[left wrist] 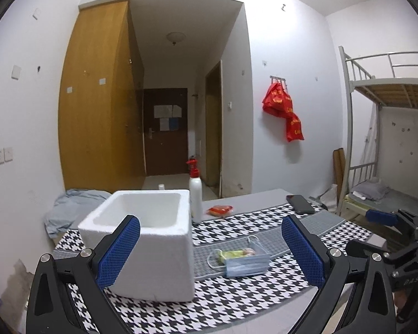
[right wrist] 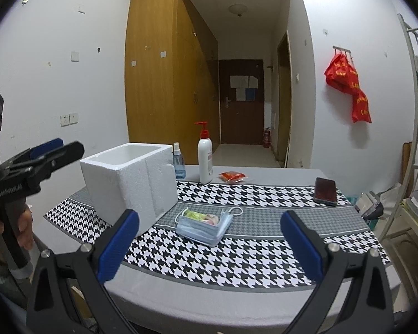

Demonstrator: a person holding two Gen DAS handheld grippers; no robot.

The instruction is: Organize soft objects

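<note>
One table (right wrist: 264, 300) with a houndstooth cloth (right wrist: 209, 256). One white foam box (right wrist: 131, 183), open top, nothing visible inside. One stack of blue face masks (right wrist: 202, 229) just right of the box, colourful bits on top. One pump bottle (right wrist: 205, 161), one spray bottle (right wrist: 179, 165), one phone (right wrist: 325, 191), one red packet (right wrist: 232, 176). Left gripper (left wrist: 209, 250) and right gripper (right wrist: 209, 246): both spread wide, holding nothing.
</note>
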